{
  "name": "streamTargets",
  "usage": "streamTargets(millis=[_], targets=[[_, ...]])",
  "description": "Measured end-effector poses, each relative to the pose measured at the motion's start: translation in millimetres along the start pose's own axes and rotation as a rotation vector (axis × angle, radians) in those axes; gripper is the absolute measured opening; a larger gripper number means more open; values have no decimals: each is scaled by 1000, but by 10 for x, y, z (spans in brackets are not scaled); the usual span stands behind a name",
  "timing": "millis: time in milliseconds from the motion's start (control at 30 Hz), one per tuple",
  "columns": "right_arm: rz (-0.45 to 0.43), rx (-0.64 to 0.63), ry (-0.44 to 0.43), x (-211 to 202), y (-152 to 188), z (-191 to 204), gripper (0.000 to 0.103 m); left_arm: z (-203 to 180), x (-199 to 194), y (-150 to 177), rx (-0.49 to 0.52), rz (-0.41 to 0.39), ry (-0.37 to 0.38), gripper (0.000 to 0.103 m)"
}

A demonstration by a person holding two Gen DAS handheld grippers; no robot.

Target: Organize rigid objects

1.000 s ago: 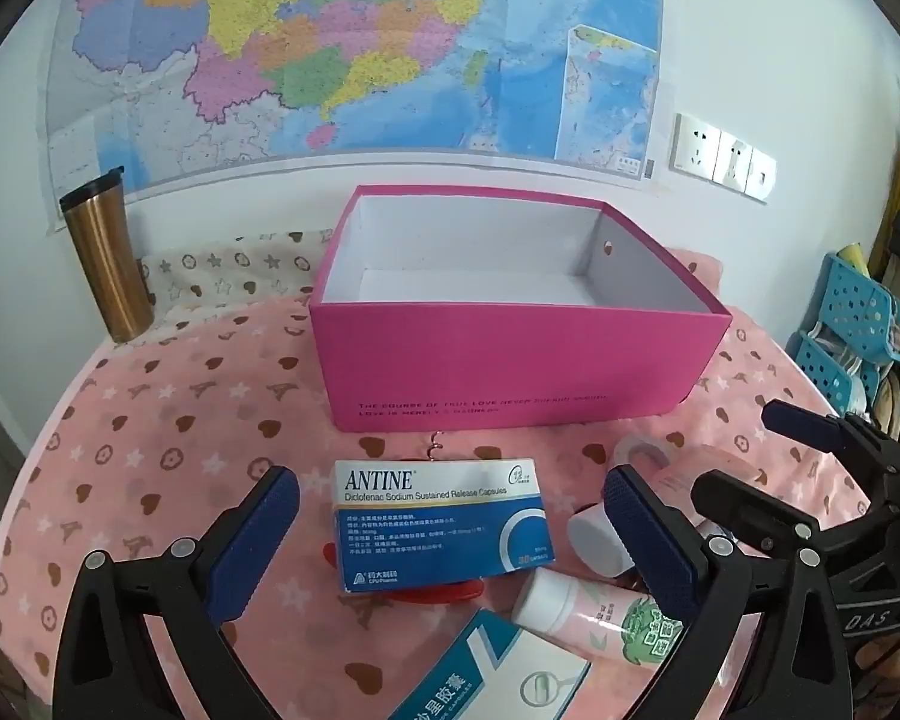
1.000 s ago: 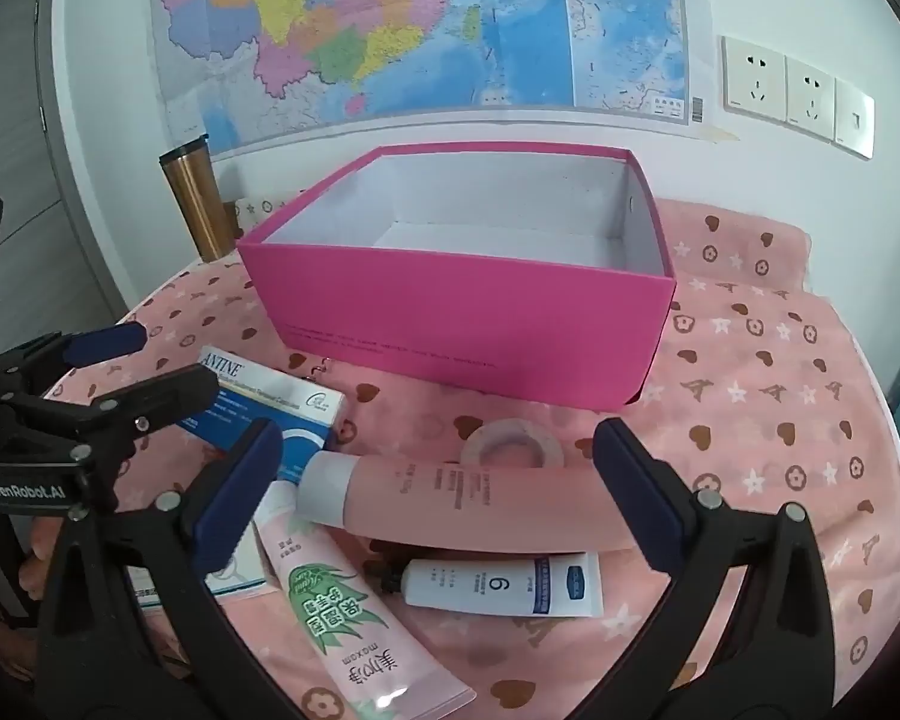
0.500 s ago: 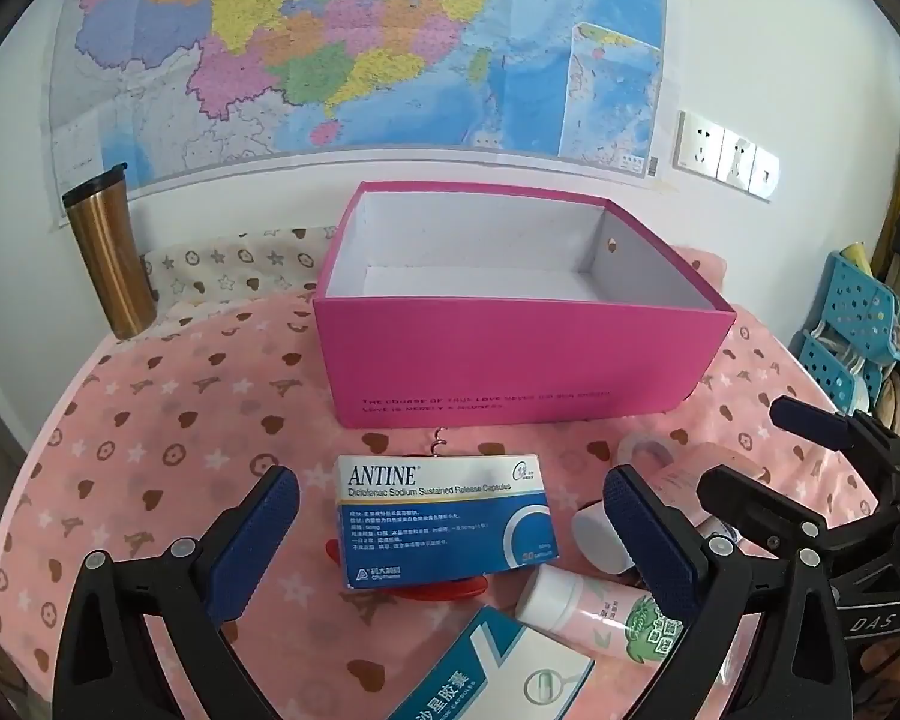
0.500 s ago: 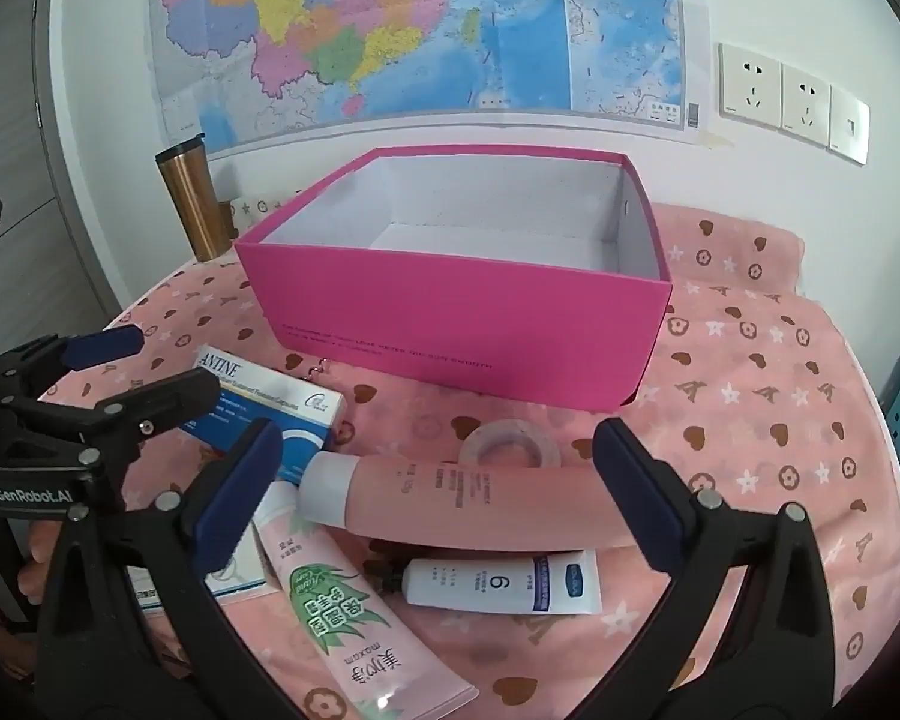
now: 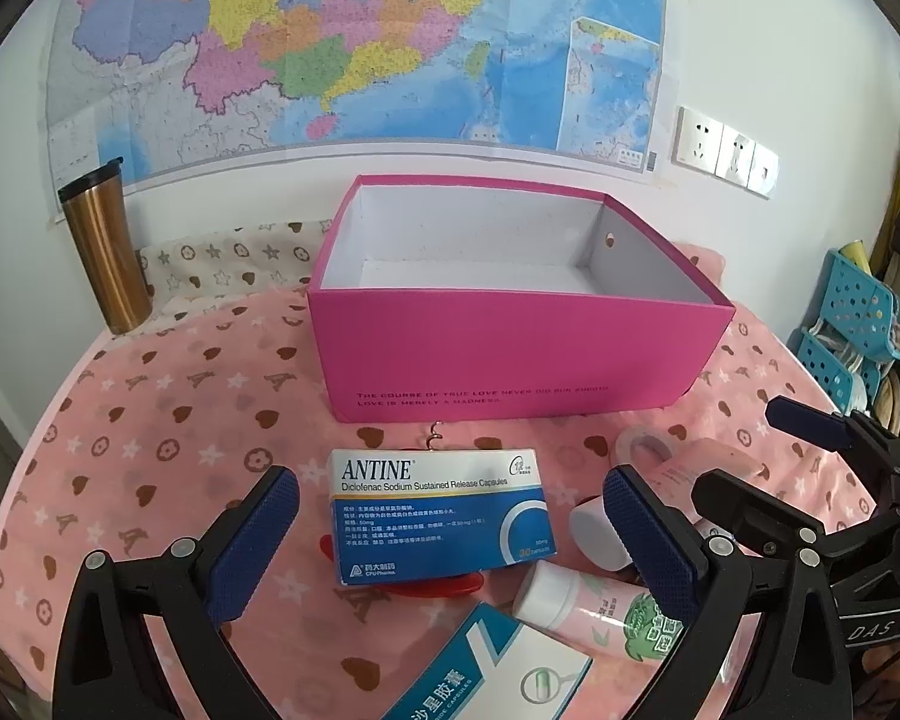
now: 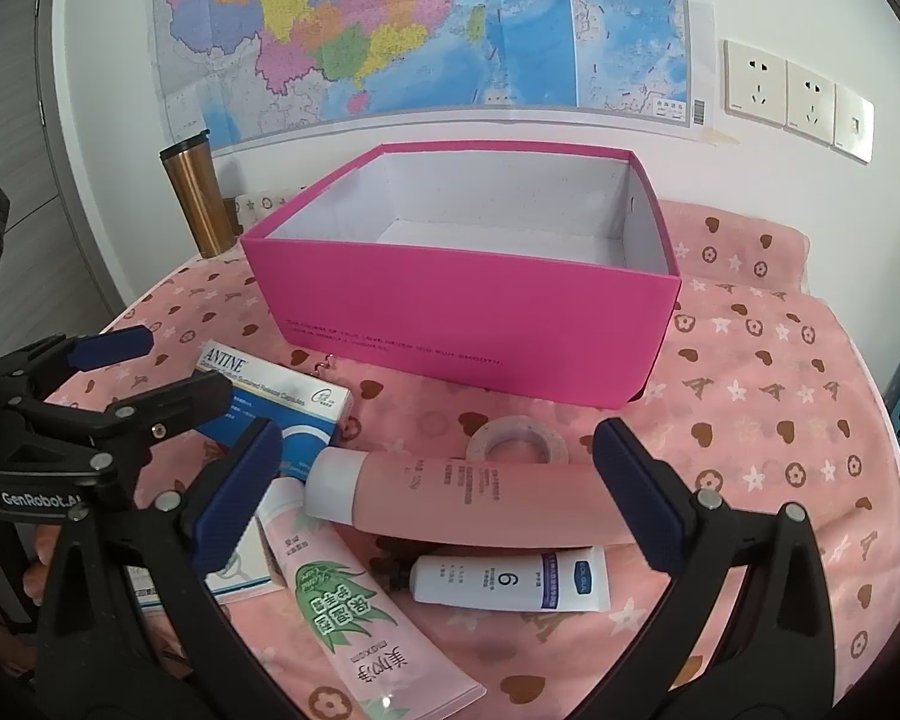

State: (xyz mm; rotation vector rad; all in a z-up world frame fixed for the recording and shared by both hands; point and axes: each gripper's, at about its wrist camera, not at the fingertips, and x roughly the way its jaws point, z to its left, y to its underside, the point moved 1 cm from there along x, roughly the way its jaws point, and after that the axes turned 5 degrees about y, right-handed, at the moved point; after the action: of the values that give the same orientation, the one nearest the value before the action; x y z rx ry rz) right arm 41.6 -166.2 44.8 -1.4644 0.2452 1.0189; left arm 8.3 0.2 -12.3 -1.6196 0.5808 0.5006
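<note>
An open pink box (image 5: 510,354) (image 6: 450,312) stands empty at the middle of the table. In front of it lies a blue-and-white ANTINE carton (image 5: 441,513) (image 6: 282,402), resting on something red. My left gripper (image 5: 450,540) hangs open above and around this carton, touching nothing. My right gripper (image 6: 438,492) is open over a long pink tube (image 6: 462,501). A green-printed tube (image 6: 342,594), a small white tube marked 6 (image 6: 510,582) and a tape roll (image 6: 519,441) lie close by. A second carton (image 5: 498,672) lies at the near edge.
A copper tumbler (image 5: 105,246) stands at the back left by the wall. The pink patterned tablecloth (image 5: 150,420) covers the round table. Blue perforated baskets (image 5: 852,324) sit beyond the right edge. A hand (image 6: 6,564) holds the left gripper's handle.
Both grippers have drifted slightly; the box and cartons sit a touch lower in view. Nothing was grasped or released.
</note>
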Motion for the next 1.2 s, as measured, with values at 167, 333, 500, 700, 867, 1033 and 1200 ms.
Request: streamTargets(millis=[167,333,500,700,867,1033,1200], targets=[[-6,5,-2,5,2,5,103,3,-1,-1,1,1,-1,103],[-6,6,-4,4,7,11,103,5,0,6,-1,0,0,103],[-5,7,-8,6,13,10,103,-1,1,7,0,1,-1,103],[-4,11,-19,6,17,7,103,-6,16,13,-4,4,-1,103],[-3,11,-19,11,15,5,103,-7,26,10,-4,6,0,103],[3,11,-21,22,15,13,103,-4,22,9,-5,5,1,103],[4,16,-28,26,18,7,103,-5,26,10,-6,7,0,103]])
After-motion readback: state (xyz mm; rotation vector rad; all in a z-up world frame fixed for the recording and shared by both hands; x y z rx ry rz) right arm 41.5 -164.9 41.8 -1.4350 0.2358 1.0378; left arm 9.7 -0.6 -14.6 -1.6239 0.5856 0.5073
